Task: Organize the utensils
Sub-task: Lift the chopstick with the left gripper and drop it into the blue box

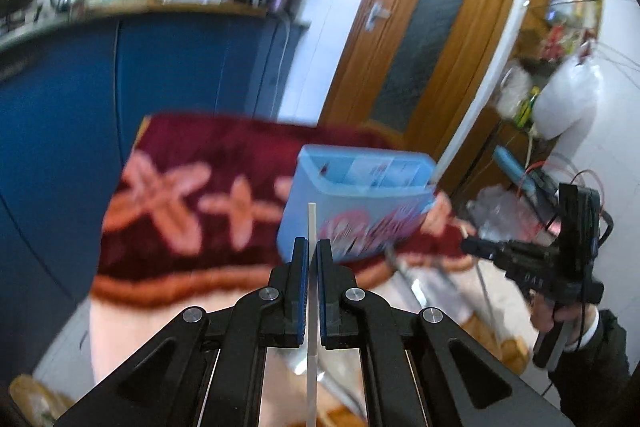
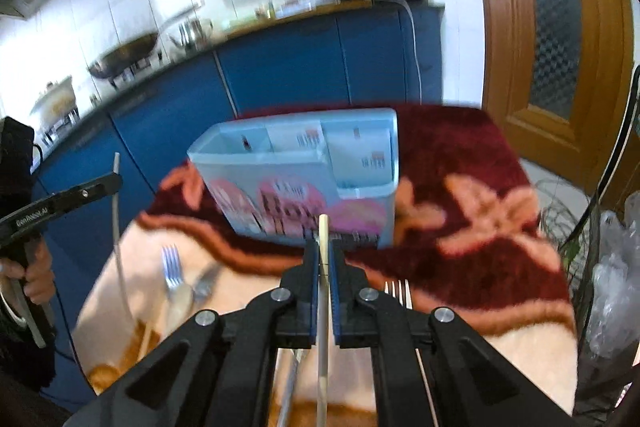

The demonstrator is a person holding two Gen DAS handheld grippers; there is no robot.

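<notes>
A light blue utensil holder (image 1: 320, 211) (image 2: 280, 203) with several compartments stands on a dark red flowered cloth (image 2: 460, 155). My left gripper (image 1: 312, 247) is shut on a thin white chopstick (image 1: 311, 223), raised just in front of the holder. The right wrist view shows that gripper (image 2: 116, 181) at the left, its chopstick (image 2: 116, 227) hanging down. My right gripper (image 2: 325, 247) is shut on a cream chopstick (image 2: 322, 347), also lifted before the holder; it appears in the left wrist view (image 1: 466, 246) too. Two forks (image 2: 172, 267) (image 2: 398, 293) and a spoon (image 2: 180, 301) lie on the cloth.
Blue kitchen cabinets (image 2: 280, 67) under a counter with pots and a kettle run behind the table. A wooden door (image 1: 420, 39) stands at the right. Plastic bags (image 2: 616, 287) and wires crowd the table's right side. A hand (image 2: 36, 279) grips the left tool.
</notes>
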